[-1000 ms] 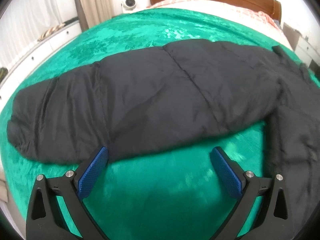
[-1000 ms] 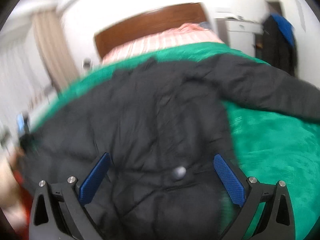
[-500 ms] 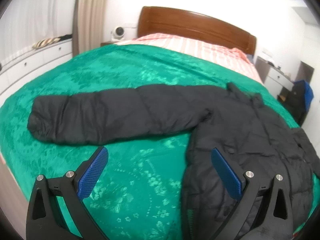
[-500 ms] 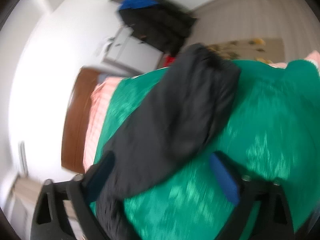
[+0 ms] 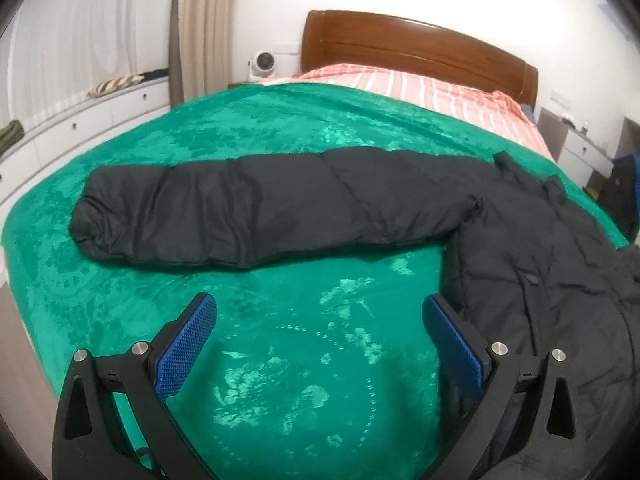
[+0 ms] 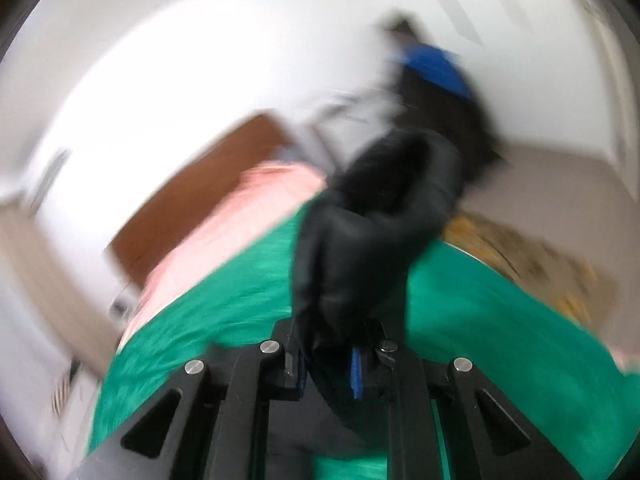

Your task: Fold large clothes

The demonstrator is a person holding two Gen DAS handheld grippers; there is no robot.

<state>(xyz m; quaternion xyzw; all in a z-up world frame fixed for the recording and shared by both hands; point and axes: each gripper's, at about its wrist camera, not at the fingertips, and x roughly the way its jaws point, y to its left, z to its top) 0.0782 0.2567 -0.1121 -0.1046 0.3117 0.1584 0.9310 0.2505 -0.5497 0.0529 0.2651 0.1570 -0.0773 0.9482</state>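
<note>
A black puffer jacket (image 5: 560, 264) lies spread on a green bedspread (image 5: 280, 360). In the left wrist view one sleeve (image 5: 256, 216) stretches out flat to the left, and the body lies at the right. My left gripper (image 5: 320, 344) is open and empty, just above the bedspread in front of the sleeve. In the blurred right wrist view my right gripper (image 6: 330, 372) is shut on the other black sleeve (image 6: 368, 236), which rises from the jaws and hangs folded over.
A wooden headboard (image 5: 416, 48) and striped pink sheet (image 5: 420, 88) are at the far end. White drawers (image 5: 80, 128) run along the left wall. A nightstand (image 5: 580, 148) and dark clothes with blue (image 6: 436, 76) stand at the right.
The right gripper has closed on the jacket's right sleeve and lifted it. The left gripper has drawn back slightly and stays open over the bedspread.
</note>
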